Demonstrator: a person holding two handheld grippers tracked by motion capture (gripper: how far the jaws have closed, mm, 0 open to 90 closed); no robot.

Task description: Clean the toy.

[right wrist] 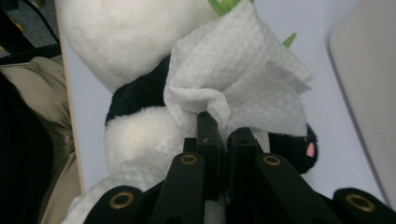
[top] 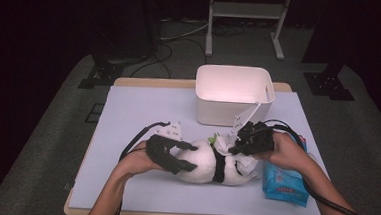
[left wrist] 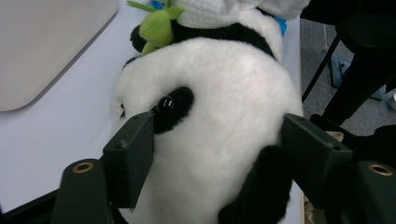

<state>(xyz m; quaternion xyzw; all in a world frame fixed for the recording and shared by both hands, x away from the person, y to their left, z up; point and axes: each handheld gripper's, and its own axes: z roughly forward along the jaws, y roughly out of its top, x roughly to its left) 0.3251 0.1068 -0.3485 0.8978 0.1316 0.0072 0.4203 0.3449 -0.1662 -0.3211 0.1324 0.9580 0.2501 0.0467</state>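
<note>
On the lavender surface (top: 143, 104), just in front of the white bin (top: 232, 92), a plush panda (top: 210, 164) lies on its side, its head toward the person's left. The left gripper (top: 175, 156) straddles that head: in the left gripper view its two black fingers (left wrist: 128, 158) sit spread on either side of the white fur, one against the black eye patch, the other beside the dark ear, pressing on the head between them. The right gripper (top: 241, 140) comes in over the panda's body with its fingers (right wrist: 210, 135) pressed together, pinching a fold of a white wipe (right wrist: 243, 79) that drapes over the black band of the panda's middle. A green leaf (left wrist: 156, 25) pokes out near the wipe. Just right of the panda, touching the person's right forearm, lies a blue wipe packet (top: 284, 186).
</note>
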